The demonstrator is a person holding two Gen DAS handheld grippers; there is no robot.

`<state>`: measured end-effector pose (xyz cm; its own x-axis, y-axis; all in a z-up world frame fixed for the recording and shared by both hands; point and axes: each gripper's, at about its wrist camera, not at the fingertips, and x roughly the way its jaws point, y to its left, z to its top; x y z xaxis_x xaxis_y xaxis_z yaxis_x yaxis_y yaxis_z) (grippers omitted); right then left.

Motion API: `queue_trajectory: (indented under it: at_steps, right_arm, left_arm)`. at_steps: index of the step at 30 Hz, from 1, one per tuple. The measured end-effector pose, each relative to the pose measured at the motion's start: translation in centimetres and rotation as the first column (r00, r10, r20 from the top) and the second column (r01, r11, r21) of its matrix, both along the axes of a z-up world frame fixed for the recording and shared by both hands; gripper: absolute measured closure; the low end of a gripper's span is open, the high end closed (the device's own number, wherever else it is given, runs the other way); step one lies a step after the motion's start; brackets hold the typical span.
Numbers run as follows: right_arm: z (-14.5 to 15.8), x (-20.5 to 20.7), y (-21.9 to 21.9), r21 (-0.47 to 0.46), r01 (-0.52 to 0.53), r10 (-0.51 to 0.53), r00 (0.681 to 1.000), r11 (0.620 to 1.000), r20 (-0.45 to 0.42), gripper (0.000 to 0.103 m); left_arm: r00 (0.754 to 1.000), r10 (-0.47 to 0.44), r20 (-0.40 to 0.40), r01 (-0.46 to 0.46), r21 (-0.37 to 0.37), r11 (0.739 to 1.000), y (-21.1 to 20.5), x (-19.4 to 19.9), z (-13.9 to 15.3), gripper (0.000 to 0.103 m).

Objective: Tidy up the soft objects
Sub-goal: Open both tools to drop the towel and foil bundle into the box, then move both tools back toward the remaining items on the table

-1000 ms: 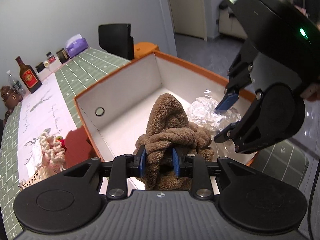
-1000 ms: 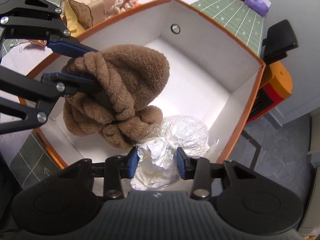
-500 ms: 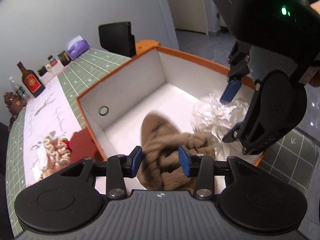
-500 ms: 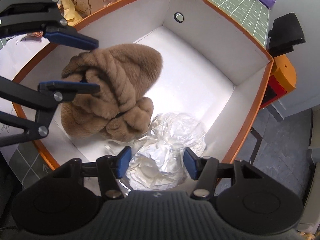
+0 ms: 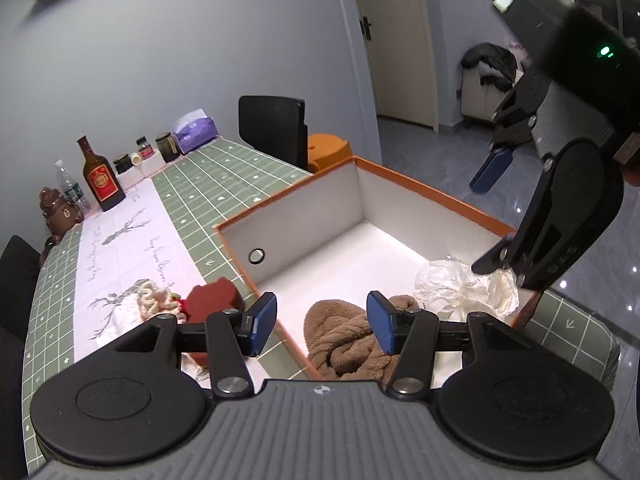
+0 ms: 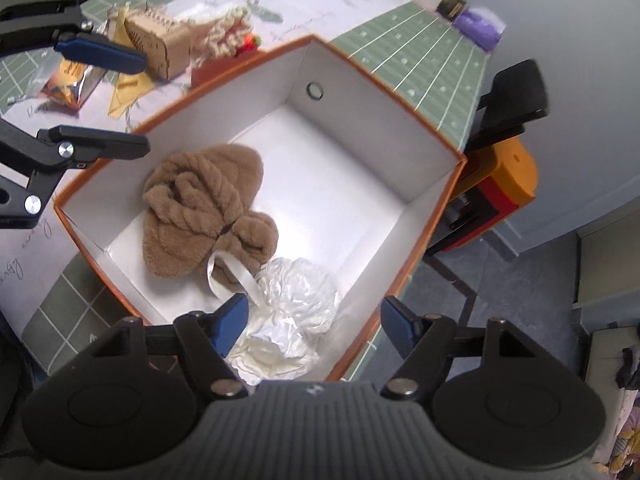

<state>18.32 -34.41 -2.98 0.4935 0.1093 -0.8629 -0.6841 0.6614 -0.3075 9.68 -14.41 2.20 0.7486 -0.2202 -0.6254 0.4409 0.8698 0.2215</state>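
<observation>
left claw (image 5: 322, 326) opening, box (image 5: 420, 192), bottle (image 5: 102, 178)

1. The box (image 6: 424, 236) is white inside with an orange rim.
2. The plush toy (image 6: 208, 208) is brown.
3. The crumpled bag (image 6: 296, 300) is silvery white.
4. The tablecloth (image 5: 224, 184) is green with a white grid.
5. The gripper pads (image 5: 264, 322) are blue.

Just ahead of our claws, the brown towel (image 6: 200, 208) looks plush and ropey, and the white bag (image 6: 296, 296) beside it is crinkled, glossy plastic. We see the box (image 6: 360, 96) as smooth matt white card inside, with orange edges. Beyond it, the tablecloth (image 5: 224, 184) looks matt.
</observation>
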Motion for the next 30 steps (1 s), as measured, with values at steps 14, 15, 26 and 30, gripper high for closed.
queue_trajectory:
  at_steps: [14, 15, 26, 30]
  right_arm:
    - [1.4, -9.5, 4.0, 0.309, 0.043, -0.140, 0.943, 0.950, 0.301, 0.020]
    - [1.2, -10.2, 4.5, 0.331, 0.038, -0.148, 0.938, 0.943, 0.315, 0.020]
    - [-2.3, -16.9, 11.3, 0.484, 0.003, -0.260, 0.846, 0.875, 0.465, 0.020]
    - [-3.3, -18.5, 13.7, 0.517, -0.024, -0.258, 0.847, 0.856, 0.465, 0.020]
  left_arm:
    - [0.985, 0.153, 0.078, -0.141, -0.147, 0.979, 7.1, -4.7, -0.3, 0.042]
    - [0.981, 0.174, 0.087, -0.159, -0.155, 0.975, 7.6, -5.1, -0.4, 0.042]
    - [0.918, 0.366, 0.153, -0.326, -0.234, 0.916, 14.2, -10.1, -2.7, 0.042]
    - [0.895, 0.437, 0.090, -0.397, -0.289, 0.871, 17.0, -11.6, -4.6, 0.042]
